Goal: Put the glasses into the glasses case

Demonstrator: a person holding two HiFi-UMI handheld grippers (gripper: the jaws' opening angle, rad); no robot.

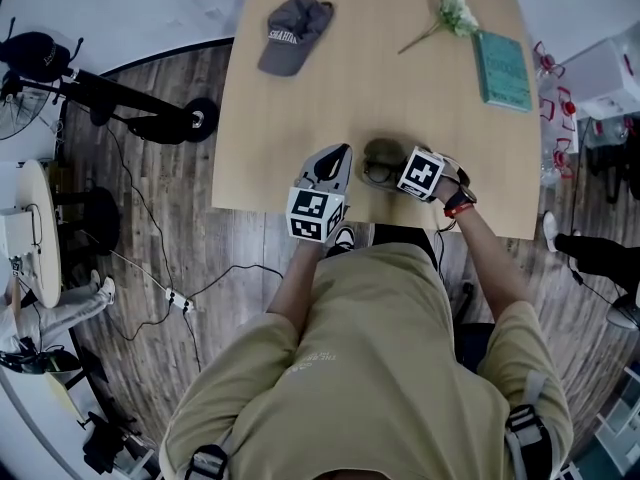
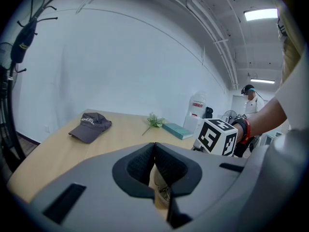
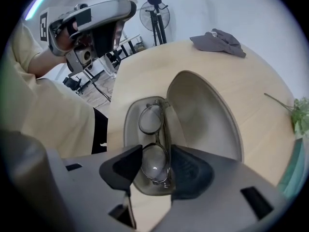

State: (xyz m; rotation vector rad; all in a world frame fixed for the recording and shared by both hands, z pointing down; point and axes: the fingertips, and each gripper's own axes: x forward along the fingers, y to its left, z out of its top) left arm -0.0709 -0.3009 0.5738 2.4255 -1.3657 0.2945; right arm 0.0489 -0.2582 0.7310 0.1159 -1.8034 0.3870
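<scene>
Glasses (image 3: 153,129) lie lenses-up inside the open case (image 3: 205,112) at the near table (image 3: 251,81) edge. Placing looks done; lid not yet closed. My right gripper (image 3: 155,164) hangs over them, jaws wide, gripping nothing. Left gripper (image 2: 155,163) is off to the side, jaws together. Thin metal frame, round clear lenses.

My right fingers (image 3: 193,170) are black pads on grey shells, my left fingers (image 2: 140,166) the same; each marker cube (image 1: 421,172) is white with black squares. Between my right fingers the glasses (image 3: 155,144) show a thin grey frame and clear lenses, in a grey-green glasses case (image 3: 207,115). The surface (image 3: 251,95) is pale wood. Beyond my fingers: a dark grey cap (image 1: 290,30) with white lettering, a teal book (image 1: 503,68), a green sprig (image 1: 455,10) with whitish flowers.
</scene>
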